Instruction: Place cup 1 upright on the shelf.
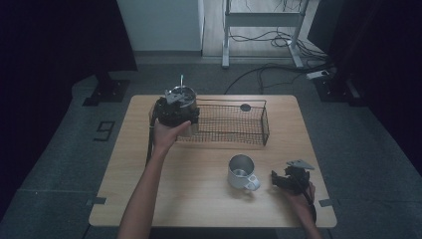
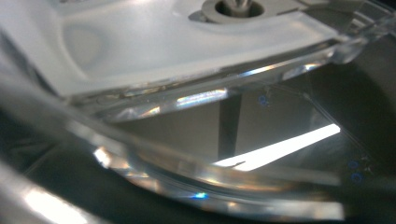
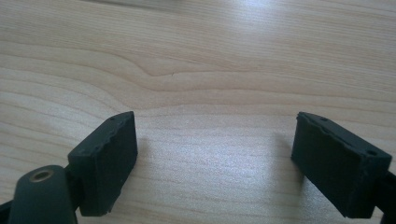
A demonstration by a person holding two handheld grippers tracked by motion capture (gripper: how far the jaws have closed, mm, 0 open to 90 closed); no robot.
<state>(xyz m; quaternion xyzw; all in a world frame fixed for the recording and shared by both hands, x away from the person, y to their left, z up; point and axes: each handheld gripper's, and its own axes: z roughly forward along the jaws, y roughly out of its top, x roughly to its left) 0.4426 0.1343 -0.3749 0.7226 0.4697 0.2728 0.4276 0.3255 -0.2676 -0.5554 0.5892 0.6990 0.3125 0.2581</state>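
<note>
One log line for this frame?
left gripper: shut on clear cup, at left end of wire basket | right gripper: open, empty, on table | mug: upright

Wire basket [image 1: 234,122] and mug [image 1: 242,172] interrupt open tabletop [image 1: 199,189].

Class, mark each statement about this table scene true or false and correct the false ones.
1. The left tool holds a lidded cup at the left end of the wire basket. True.
2. The right tool grips the metal mug. False: its jaws stand open over bare table, with the mug beside it, apart.
3. The mug lies on its side. False: it stands upright.
4. A straw sticks up from the cup's lid. True.
</note>
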